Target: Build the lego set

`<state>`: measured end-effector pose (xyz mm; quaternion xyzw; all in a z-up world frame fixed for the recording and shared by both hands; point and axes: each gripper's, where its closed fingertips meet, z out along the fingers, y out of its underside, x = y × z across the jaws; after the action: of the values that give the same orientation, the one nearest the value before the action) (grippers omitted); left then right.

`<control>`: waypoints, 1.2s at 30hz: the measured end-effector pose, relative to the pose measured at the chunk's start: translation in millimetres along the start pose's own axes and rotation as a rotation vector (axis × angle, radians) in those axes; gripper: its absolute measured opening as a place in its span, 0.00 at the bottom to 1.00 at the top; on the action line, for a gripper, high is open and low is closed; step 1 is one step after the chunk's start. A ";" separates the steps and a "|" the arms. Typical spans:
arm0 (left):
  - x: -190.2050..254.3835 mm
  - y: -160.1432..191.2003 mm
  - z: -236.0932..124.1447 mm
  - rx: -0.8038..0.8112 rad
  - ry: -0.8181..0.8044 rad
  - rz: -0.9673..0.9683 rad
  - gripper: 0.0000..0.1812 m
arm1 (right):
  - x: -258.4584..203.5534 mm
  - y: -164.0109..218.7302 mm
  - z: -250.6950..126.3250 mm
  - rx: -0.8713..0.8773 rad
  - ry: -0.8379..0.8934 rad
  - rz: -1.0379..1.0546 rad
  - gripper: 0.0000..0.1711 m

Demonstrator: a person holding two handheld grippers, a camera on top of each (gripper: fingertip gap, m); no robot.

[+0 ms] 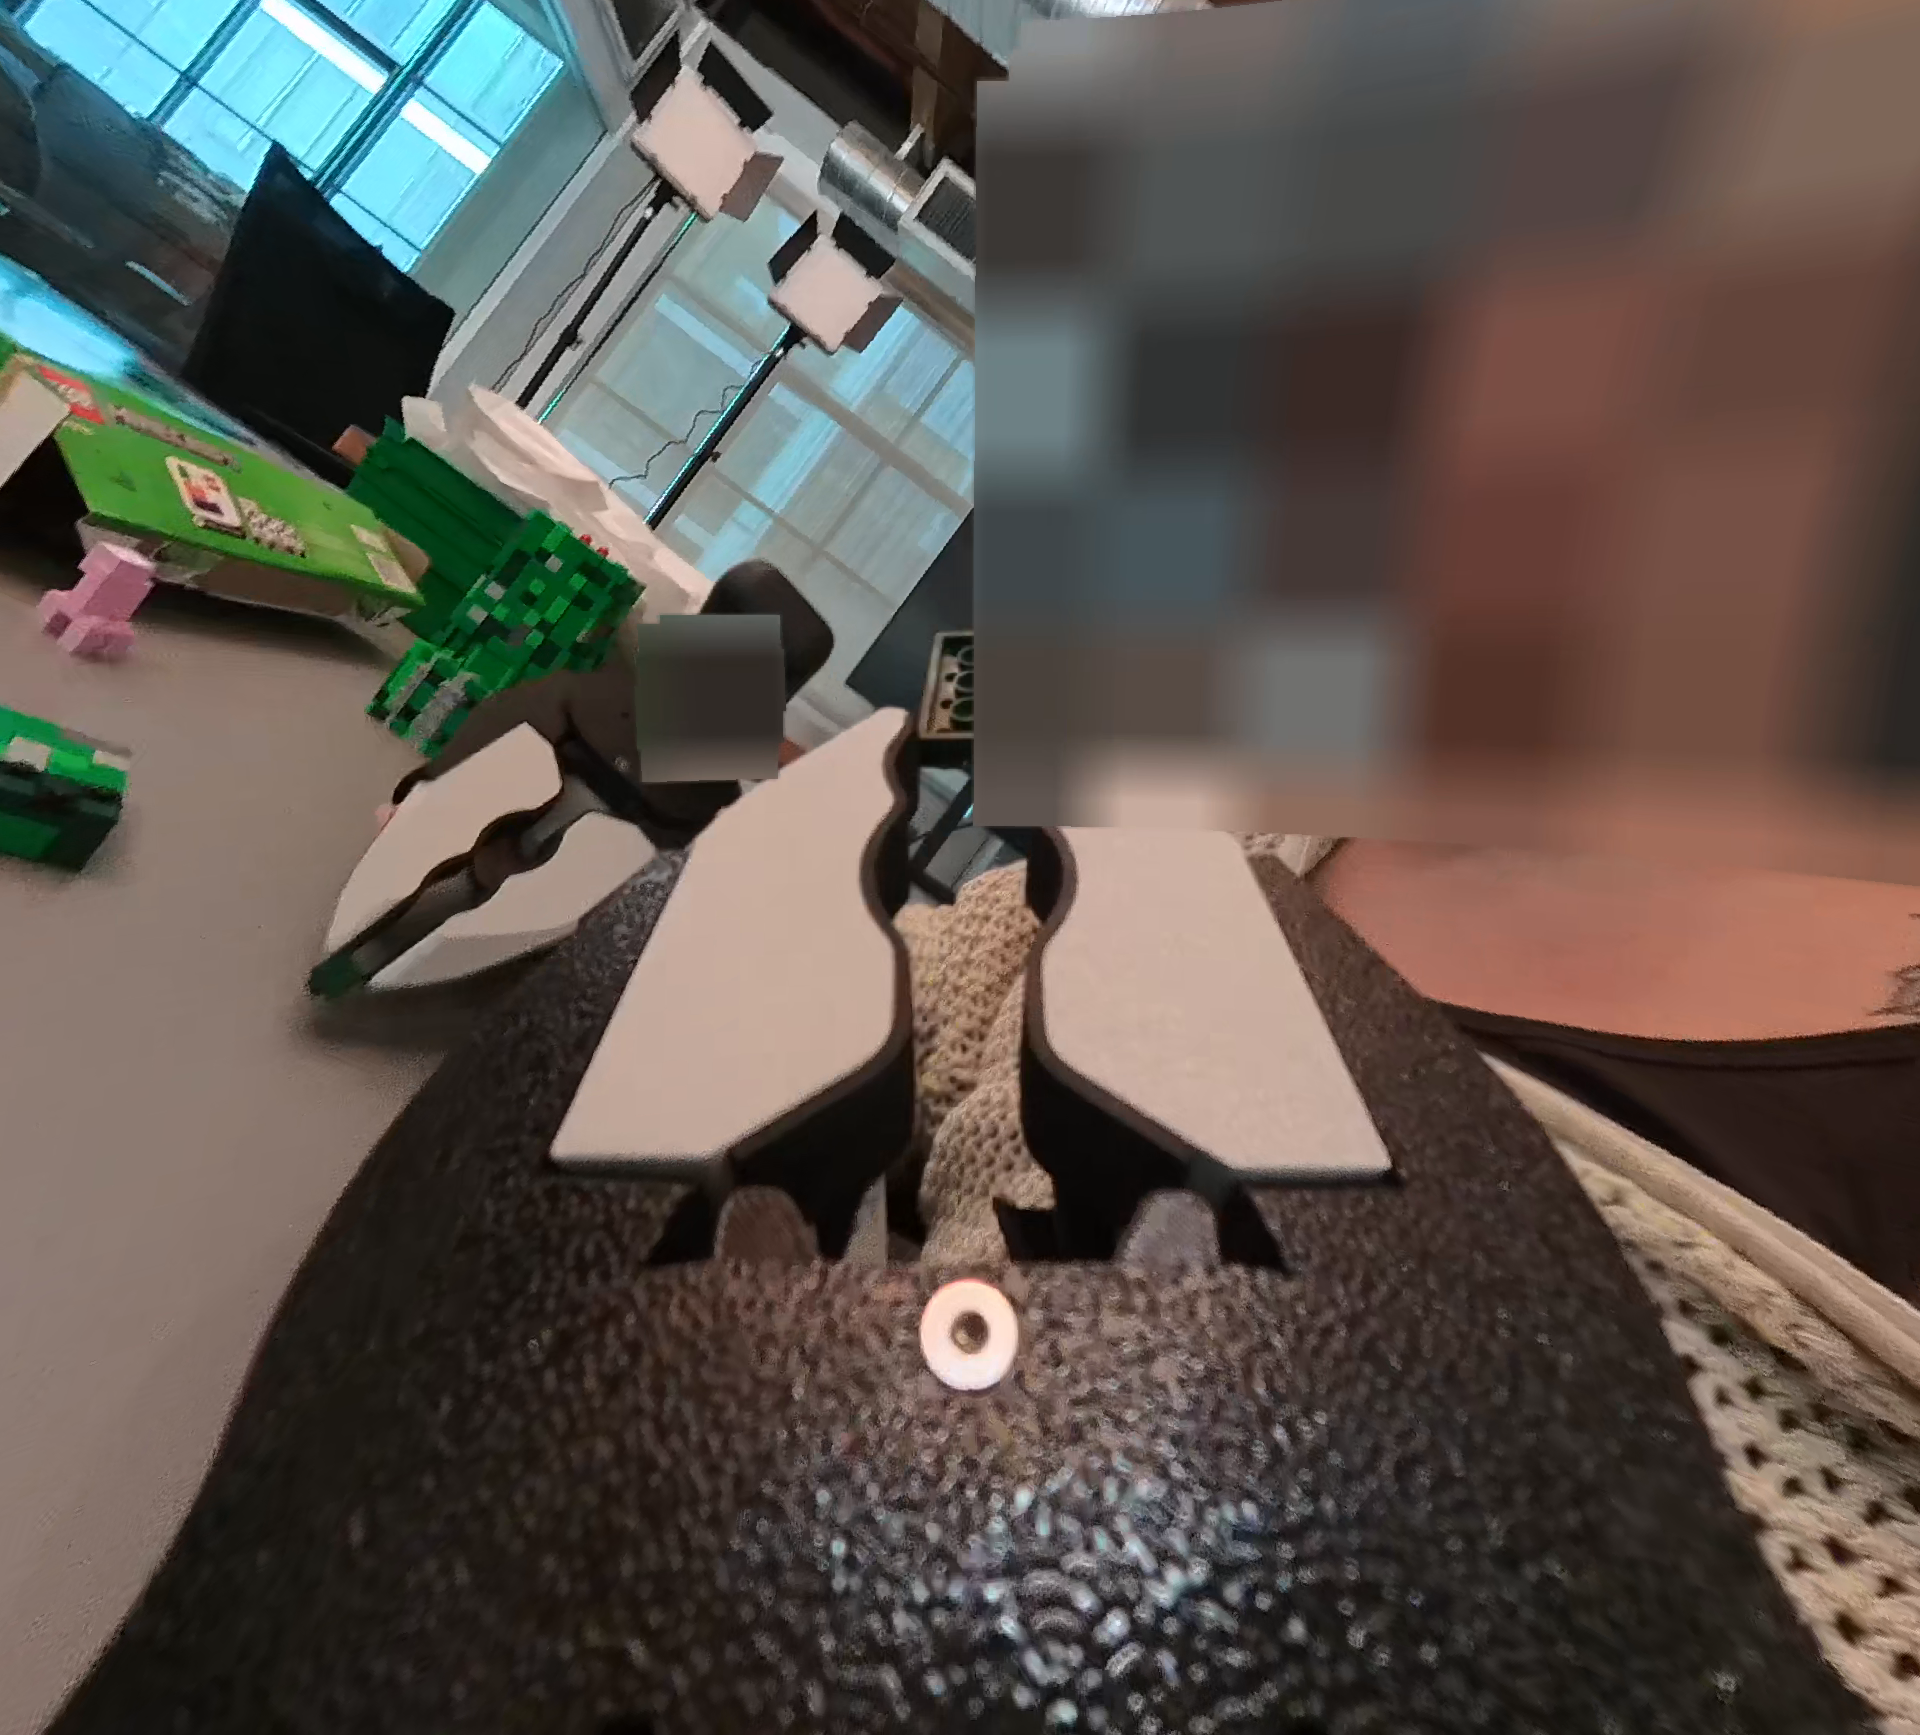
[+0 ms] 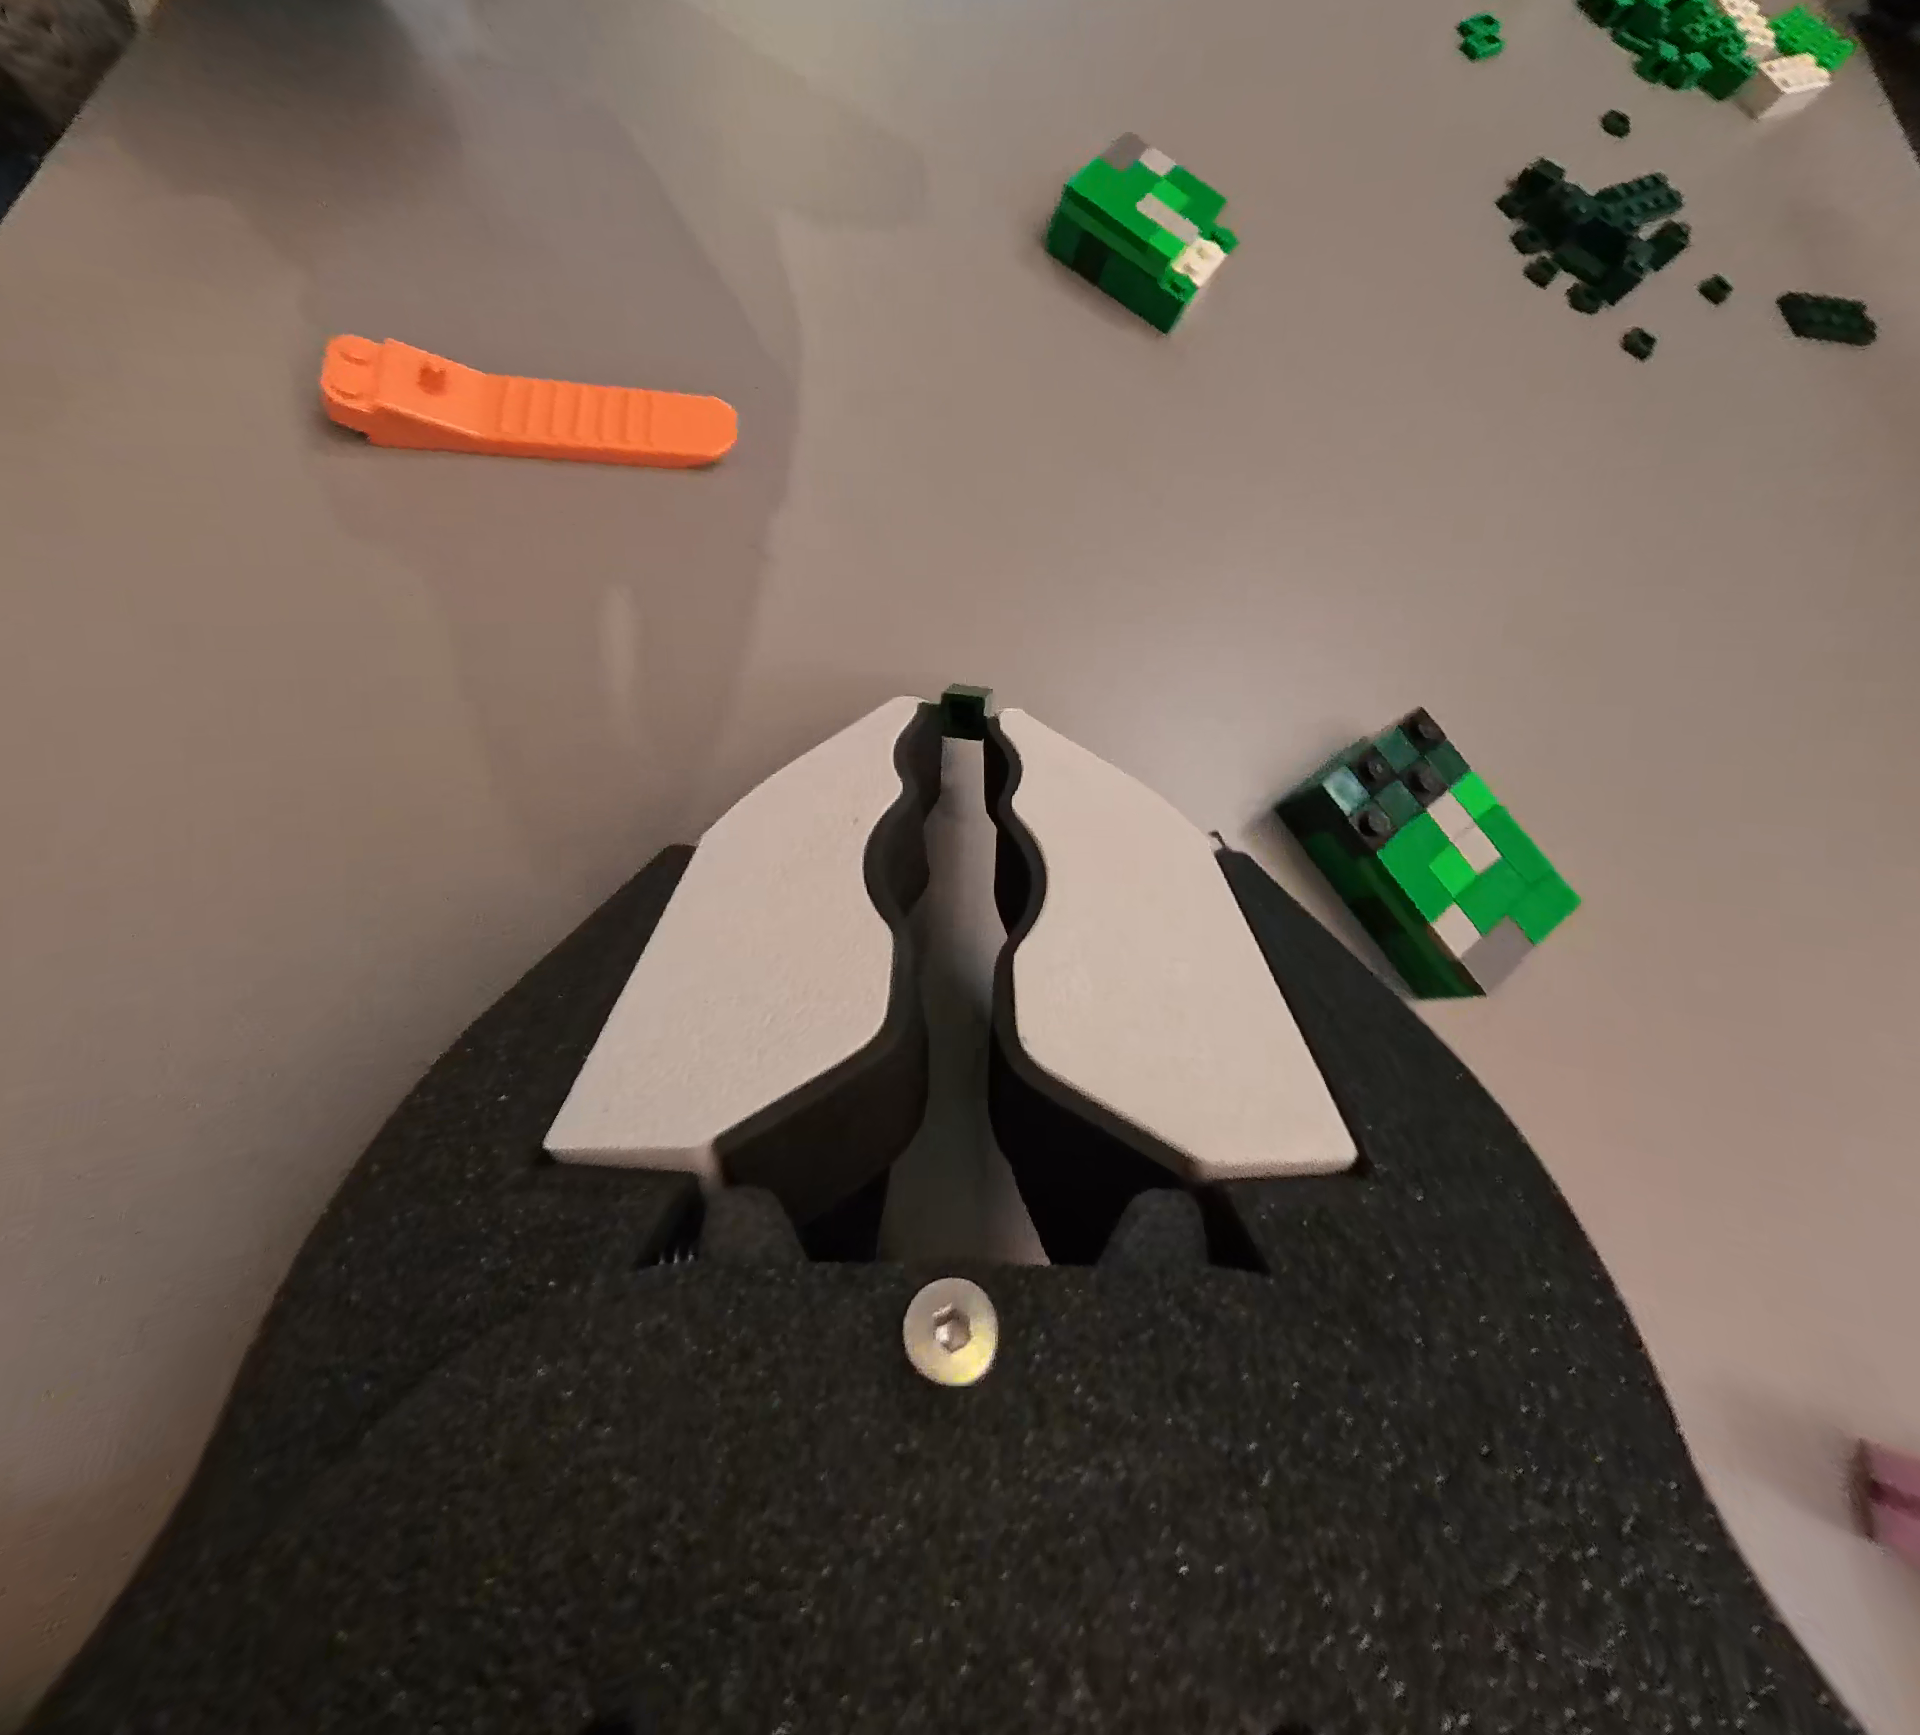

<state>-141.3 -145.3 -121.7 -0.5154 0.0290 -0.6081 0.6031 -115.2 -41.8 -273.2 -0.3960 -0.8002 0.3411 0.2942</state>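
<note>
My right gripper (image 2: pixel 966 738) is shut on a tiny dark green brick (image 2: pixel 966 706) at its fingertips, just above the grey table (image 2: pixel 727 127). A green block assembly (image 2: pixel 1429 854) with open studs on top lies just right of it. A second green block (image 2: pixel 1138 231) lies farther ahead. My left gripper (image 1: pixel 968 786) is open and empty, tilted up off the table towards a person's cream knit top (image 1: pixel 966 1010). The right gripper (image 1: pixel 348 963) also shows in the left wrist view, low over the table with the dark green brick at its tip.
An orange brick separator (image 2: pixel 530 407) lies ahead on the left. Loose green and white bricks (image 2: pixel 1704 23) and dark green bricks (image 2: pixel 1590 231) are piled far right. A built green figure (image 1: pixel 520 625), the set's box (image 1: pixel 229 501) and a pink figure (image 1: pixel 94 615) stand across the table. There is about 20 centimetres between the tips of the two grippers. To the orange brick separator (image 2: pixel 530 407): right tips about 10 centimetres, left tips about 15 centimetres.
</note>
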 end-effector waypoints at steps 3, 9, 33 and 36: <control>-2.7 6.6 1.1 -0.039 -0.021 0.015 0.10 | 3.6 1.7 -2.6 0.004 0.007 0.017 0.04; -8.3 13.6 -0.2 -0.082 -0.059 0.028 0.10 | 1.2 4.8 0.2 -0.026 0.003 -0.003 0.04; -67.4 42.3 -25.6 -0.278 -0.479 0.167 0.10 | -27.1 -34.4 8.0 0.134 -0.145 0.045 0.04; -59.4 26.9 -27.9 -0.154 -0.383 0.048 0.10 | -25.3 -36.2 6.2 0.152 -0.151 0.066 0.04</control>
<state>-156.2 -123.6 -187.6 -0.6653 -0.0276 -0.4803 0.5709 -122.5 -81.3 -253.7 -0.3719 -0.7784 0.4393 0.2507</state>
